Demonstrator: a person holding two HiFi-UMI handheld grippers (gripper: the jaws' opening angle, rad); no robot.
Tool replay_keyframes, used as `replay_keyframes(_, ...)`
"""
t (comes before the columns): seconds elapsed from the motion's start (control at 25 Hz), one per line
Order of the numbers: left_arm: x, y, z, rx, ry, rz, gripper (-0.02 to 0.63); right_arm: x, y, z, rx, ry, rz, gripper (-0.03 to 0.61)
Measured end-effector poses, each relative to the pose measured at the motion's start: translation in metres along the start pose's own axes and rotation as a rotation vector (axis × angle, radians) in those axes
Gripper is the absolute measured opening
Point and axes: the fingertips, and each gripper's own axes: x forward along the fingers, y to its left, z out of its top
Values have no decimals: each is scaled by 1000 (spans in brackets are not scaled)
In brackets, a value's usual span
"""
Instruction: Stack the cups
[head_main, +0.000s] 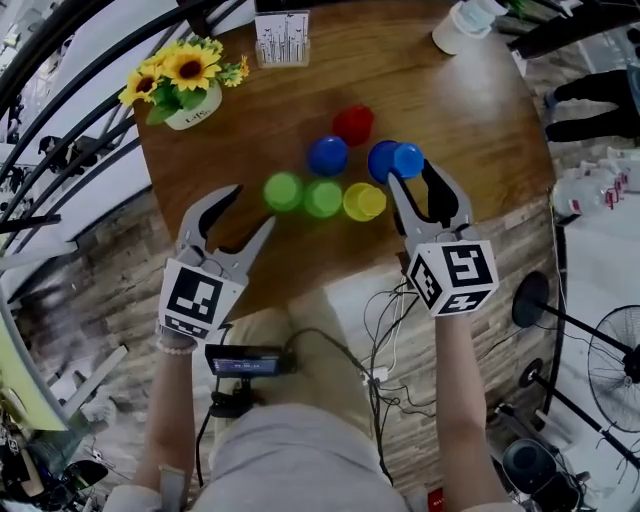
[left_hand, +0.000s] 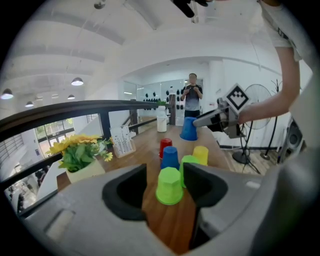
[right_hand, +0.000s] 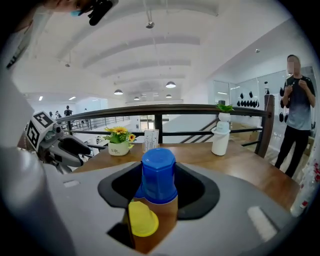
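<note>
The right gripper (head_main: 411, 174) is clamping an upside-down blue cup (right_hand: 158, 175), axis upright and seemingly lifted off the table (head_main: 470, 110). The yellow cup (right_hand: 143, 218) is sitting just below it, nearer the person. The left gripper (head_main: 252, 206) is hanging spread and empty, with a green cup (left_hand: 169, 186) standing just ahead of it.

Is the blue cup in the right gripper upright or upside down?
Upside down: the blue cup has its closed base on top, rim below.
</note>
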Motion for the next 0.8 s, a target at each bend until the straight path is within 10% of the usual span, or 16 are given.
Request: replay_keyframes(0.8,-5,-4,0,15,-14,-50,221,-15,63,-23,17,38,47,206)
